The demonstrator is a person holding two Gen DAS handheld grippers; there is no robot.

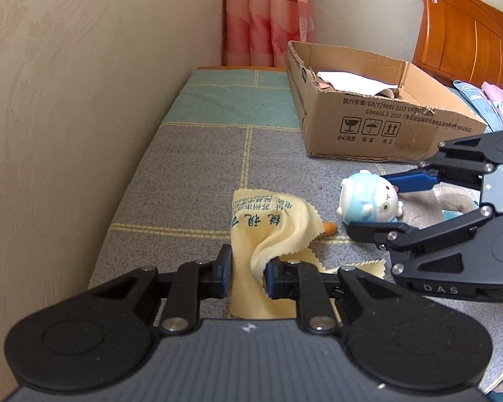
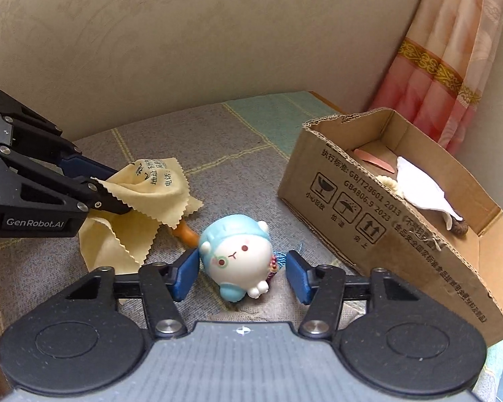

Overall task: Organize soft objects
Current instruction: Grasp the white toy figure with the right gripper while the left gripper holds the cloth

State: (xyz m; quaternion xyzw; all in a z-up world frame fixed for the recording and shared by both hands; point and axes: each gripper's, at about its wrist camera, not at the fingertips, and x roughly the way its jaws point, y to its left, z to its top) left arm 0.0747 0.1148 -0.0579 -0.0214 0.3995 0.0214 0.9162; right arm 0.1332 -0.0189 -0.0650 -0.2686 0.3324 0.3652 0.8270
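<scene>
A pale yellow cleaning cloth [image 1: 271, 231] with printed text lies bunched on the grey checked bed cover. My left gripper [image 1: 248, 273] has its jaws partly closed around a fold of it; it also shows in the right wrist view [image 2: 107, 197], pinching the cloth [image 2: 144, 194]. A blue and white squishy toy [image 2: 238, 258] lies on the cover between the open fingers of my right gripper [image 2: 239, 276], untouched. In the left wrist view the toy [image 1: 369, 201] sits between the right gripper's fingers [image 1: 379, 201]. An open cardboard box [image 2: 385, 227] holds a white cloth [image 2: 422, 191].
A small orange object [image 2: 186, 232] peeks from under the yellow cloth. A beige wall runs along the far side of the bed. A pink curtain [image 1: 268, 16] hangs behind the box [image 1: 369, 120]. A wooden headboard [image 1: 469, 33] and pillows are at the right.
</scene>
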